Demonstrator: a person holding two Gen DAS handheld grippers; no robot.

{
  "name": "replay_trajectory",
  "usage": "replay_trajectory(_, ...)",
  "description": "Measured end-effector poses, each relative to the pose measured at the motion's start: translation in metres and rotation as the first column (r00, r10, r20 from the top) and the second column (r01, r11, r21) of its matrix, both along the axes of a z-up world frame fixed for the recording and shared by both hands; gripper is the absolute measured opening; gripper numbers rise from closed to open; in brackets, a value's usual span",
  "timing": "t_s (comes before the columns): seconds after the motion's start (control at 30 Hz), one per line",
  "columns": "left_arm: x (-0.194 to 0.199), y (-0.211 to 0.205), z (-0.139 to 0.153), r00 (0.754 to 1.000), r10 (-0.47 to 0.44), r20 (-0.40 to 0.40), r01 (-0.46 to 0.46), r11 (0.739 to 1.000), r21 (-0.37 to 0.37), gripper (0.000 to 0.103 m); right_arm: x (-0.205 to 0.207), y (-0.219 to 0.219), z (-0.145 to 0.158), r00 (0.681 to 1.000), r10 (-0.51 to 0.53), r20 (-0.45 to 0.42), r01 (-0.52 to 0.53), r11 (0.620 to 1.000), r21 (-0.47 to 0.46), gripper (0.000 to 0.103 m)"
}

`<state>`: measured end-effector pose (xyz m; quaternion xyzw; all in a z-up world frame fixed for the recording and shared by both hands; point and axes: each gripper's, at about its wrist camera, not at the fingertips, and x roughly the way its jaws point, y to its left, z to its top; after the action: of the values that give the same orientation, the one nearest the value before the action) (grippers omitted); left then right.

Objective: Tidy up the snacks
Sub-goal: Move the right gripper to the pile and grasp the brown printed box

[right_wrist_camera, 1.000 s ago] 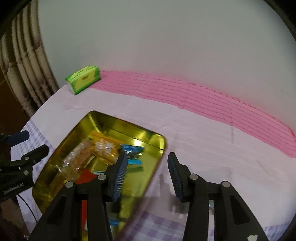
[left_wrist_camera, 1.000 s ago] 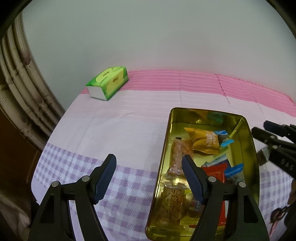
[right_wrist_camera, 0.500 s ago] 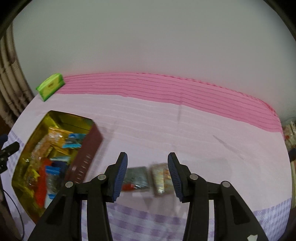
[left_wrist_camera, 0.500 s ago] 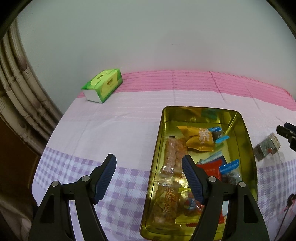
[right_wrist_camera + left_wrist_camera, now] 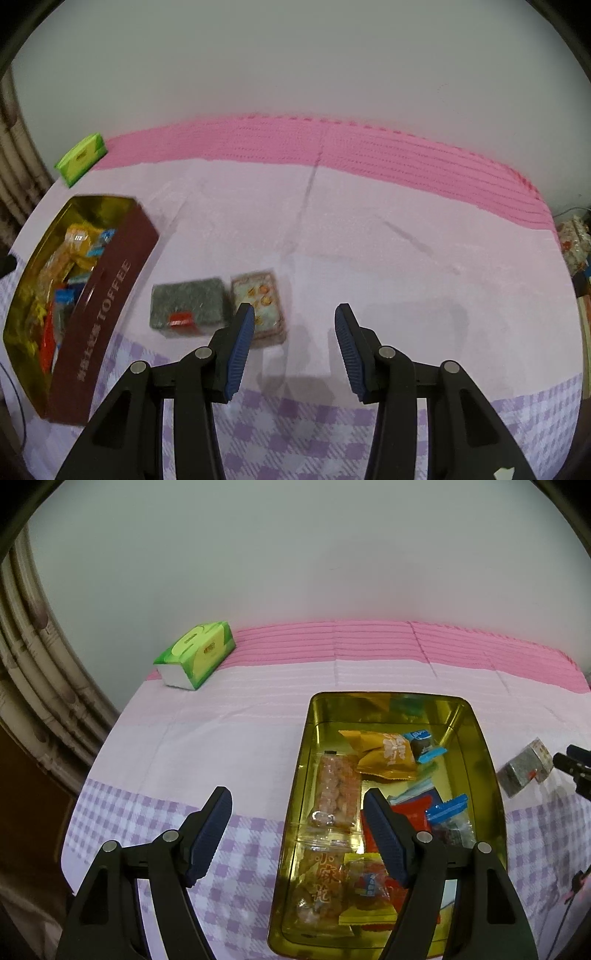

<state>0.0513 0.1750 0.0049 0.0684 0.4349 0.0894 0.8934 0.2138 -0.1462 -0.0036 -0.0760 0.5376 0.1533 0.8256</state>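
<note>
A gold tin [image 5: 484, 775] with a maroon outer wall [image 5: 107, 314] lies on the cloth, holding several wrapped snacks. Among them are an orange packet [image 5: 386, 755] and a clear bag of fried twists [image 5: 334, 792]. My left gripper [image 5: 297, 836] hangs open over the tin's left rim, holding nothing. To the tin's right lie a grey-green snack pack [image 5: 188, 304] and a pale illustrated pack [image 5: 262, 299], side by side. My right gripper [image 5: 293, 350] stands open just right of the illustrated pack, with only cloth between its fingers. Its tip [image 5: 570, 762] shows at the left wrist view's right edge.
A green tissue box [image 5: 195, 653] sits at the far left by the wall. The pink, white and lilac-checked cloth [image 5: 369, 240] covers the table. A curtain [image 5: 33, 686] hangs at the left edge. Clutter [image 5: 576, 243] lies beyond the table's right end.
My right gripper has swung rightward from over the tin to beside the two loose packs, which have come closer in its view. The left gripper has barely moved.
</note>
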Motion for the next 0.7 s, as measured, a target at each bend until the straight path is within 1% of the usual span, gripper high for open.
replay_trajectory(0.17, -0.001, -0.006, -0.001, 1.000, -0.019, 0.005, 0.019, 1.000, 0.012, 0.074, -0.002, 0.006, -0.010, 0.999, 0.050, -0.019, -0.050, 0.999, 0.003, 0.043)
replay_trajectory(0.33, -0.001, -0.011, 0.000, 0.999, -0.037, 0.014, 0.037, 0.999, -0.004, 0.074, 0.005, 0.007, -0.019, 0.997, 0.067, -0.025, -0.067, 0.997, 0.026, 0.045)
replay_trajectory(0.43, 0.000, -0.018, -0.002, 0.999, -0.050, 0.001, 0.050, 0.999, -0.008, 0.074, 0.009, 0.010, -0.025, 0.997, 0.080, -0.024, -0.079, 0.997, 0.018, 0.045)
replay_trajectory(0.53, 0.001, -0.029, -0.003, 0.997, -0.077, -0.010, 0.077, 0.997, 0.008, 0.074, 0.012, 0.011, -0.031, 0.996, 0.082, -0.023, -0.081, 0.996, 0.025, 0.045)
replay_trajectory(0.6, 0.002, -0.038, -0.002, 0.995, -0.096, -0.012, 0.096, 0.995, 0.015, 0.074, 0.014, 0.012, -0.033, 0.996, 0.081, -0.022, -0.081, 0.996, 0.036, 0.043)
replay_trajectory(0.67, 0.005, -0.047, -0.002, 0.994, -0.112, -0.020, 0.112, 0.994, 0.012, 0.074, 0.014, 0.014, -0.035, 0.996, 0.084, -0.012, -0.083, 0.996, 0.035, 0.035)
replay_trajectory(0.7, 0.007, -0.051, -0.002, 0.993, -0.119, -0.024, 0.119, 0.993, 0.006, 0.074, 0.014, 0.014, -0.035, 0.996, 0.086, -0.008, -0.086, 0.996, 0.034, 0.033)
